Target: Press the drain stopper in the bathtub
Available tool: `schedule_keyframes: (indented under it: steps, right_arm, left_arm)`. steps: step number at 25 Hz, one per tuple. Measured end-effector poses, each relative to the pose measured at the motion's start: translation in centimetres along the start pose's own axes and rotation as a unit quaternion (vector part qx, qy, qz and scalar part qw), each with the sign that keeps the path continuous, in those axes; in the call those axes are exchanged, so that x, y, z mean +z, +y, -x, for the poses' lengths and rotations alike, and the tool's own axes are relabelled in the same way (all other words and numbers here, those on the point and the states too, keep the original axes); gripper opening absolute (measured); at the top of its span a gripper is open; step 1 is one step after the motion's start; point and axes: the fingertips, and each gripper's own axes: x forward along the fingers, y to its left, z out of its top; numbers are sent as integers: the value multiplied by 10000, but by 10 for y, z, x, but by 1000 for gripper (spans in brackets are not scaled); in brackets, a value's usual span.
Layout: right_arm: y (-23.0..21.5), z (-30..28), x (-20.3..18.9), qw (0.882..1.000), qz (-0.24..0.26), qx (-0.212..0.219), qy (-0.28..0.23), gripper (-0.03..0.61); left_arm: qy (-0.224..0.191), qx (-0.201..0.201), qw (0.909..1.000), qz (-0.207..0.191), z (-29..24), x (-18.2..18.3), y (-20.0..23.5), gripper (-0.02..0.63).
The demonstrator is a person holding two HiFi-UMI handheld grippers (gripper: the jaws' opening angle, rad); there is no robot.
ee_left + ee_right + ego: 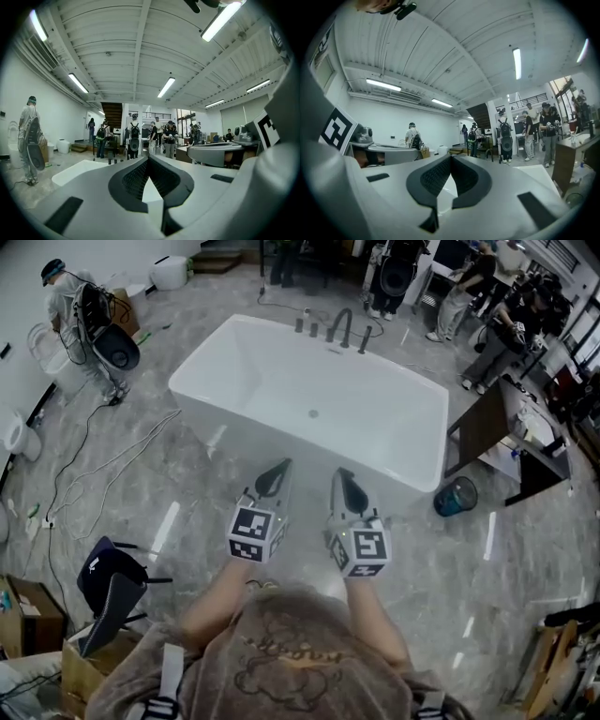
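Two grippers in view, side by side, held out before the person over the grey floor [187,474]. Left gripper [279,470]: jaws together at the tips, nothing between them; its own view confirms this [149,161]. Right gripper [451,159]: jaws likewise closed and empty, seen from the head view [344,479] just beside the left one. Both point toward the bathtub [403,423] and sit short of its near long edge.

Drain stopper [313,413]: small round disc on the tub floor, about mid-length, in line with the faucet [339,326] that stands at the middle of the far long edge. Stopper well apart from both grippers.

Bathtub is white, freestanding, set at a slant across the head view. A blue bin [456,496] stands on the floor near the tub's right corner.
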Motion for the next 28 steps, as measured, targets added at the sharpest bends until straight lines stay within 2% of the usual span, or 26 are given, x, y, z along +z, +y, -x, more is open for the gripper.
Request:
schedule_keyframes:
  steps: [14,28]
  right_arm:
    - [22,-16,-7,9997,2,-155,-211,0]
    - [-18,-96,-13,9997,64,-108,-197,-1]
  left_arm:
    - [74,-342,9994,12,4,-21,23,2]
    - [-32,-320,9995,-17,-76,-15,58,2]
